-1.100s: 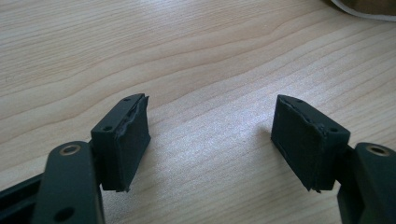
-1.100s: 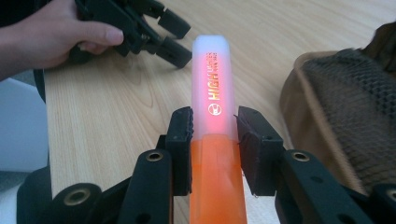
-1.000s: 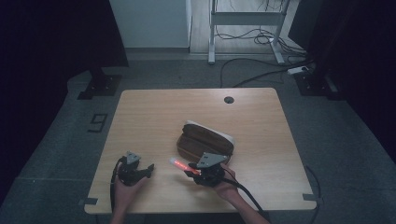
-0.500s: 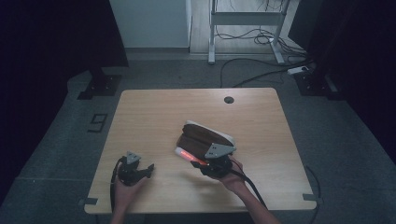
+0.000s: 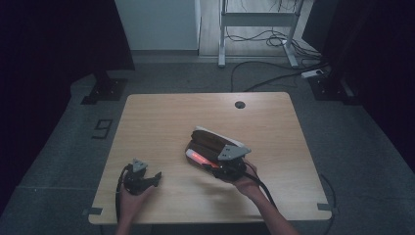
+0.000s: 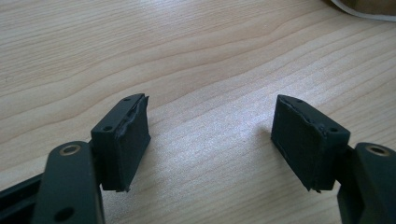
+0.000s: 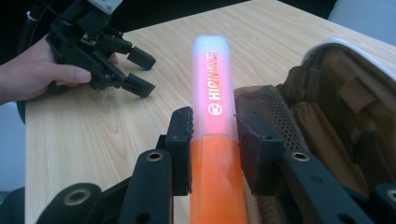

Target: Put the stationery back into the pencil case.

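My right gripper (image 7: pixel 214 135) is shut on an orange highlighter (image 7: pixel 212 100) with a pale translucent cap, held just above the near rim of an open brown pencil case (image 7: pixel 327 116). From above, that right gripper (image 5: pixel 215 165) and the highlighter (image 5: pixel 199 158) hang at the case's (image 5: pixel 208 141) front edge. The case lies open in the middle of the wooden table (image 5: pixel 161 122), its white edge facing away. My left gripper (image 6: pixel 210 133) rests low over bare wood, open, nothing between its pads. In the high view the left gripper (image 5: pixel 155 176) sits near the table's front left.
A round cable hole (image 5: pixel 239 104) marks the table's far side. Beyond the table stand a white cabinet (image 5: pixel 156 24), a metal frame (image 5: pixel 257 19) and floor cables (image 5: pixel 274 78). In the right gripper view the other hand holds the left gripper (image 7: pixel 100 51) at far left.
My right gripper has carried the highlighter up and away from the table's front, from beside the case to over its near rim. The left hand has stayed put.
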